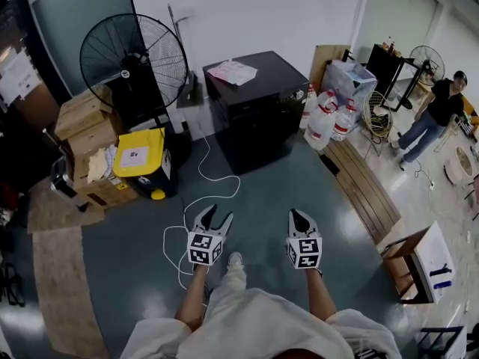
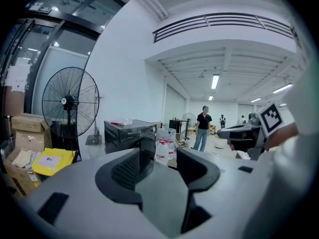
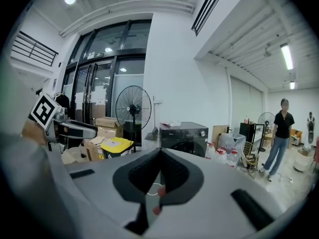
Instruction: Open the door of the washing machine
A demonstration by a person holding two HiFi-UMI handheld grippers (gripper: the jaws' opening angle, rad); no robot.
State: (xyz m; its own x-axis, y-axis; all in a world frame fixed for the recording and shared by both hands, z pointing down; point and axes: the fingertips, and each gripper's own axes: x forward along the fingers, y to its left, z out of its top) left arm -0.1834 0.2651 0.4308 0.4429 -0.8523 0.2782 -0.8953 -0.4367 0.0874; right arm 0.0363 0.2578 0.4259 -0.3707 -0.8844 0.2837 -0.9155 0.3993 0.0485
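Observation:
The black washing machine (image 1: 254, 107) stands against the far wall with a paper on its top, well ahead of both grippers. In the right gripper view the washing machine (image 3: 185, 136) shows its front, with the round door flush and closed. It also appears as a dark box, the washing machine (image 2: 130, 132), beyond the left jaws. My left gripper (image 1: 218, 214) hangs over the floor with its jaws apart and nothing in them; my left gripper (image 2: 159, 156) shows the same gap. My right gripper (image 1: 298, 215) is beside it with jaws together, and my right gripper (image 3: 159, 152) holds nothing.
A big floor fan (image 1: 133, 58) and cardboard boxes (image 1: 86, 118) stand left of the machine, with a yellow-lidded bin (image 1: 142, 155) in front. A white cable (image 1: 202, 193) trails across the floor. Water jugs (image 1: 325, 118), wooden planks (image 1: 367, 185) and a person (image 1: 438, 111) are to the right.

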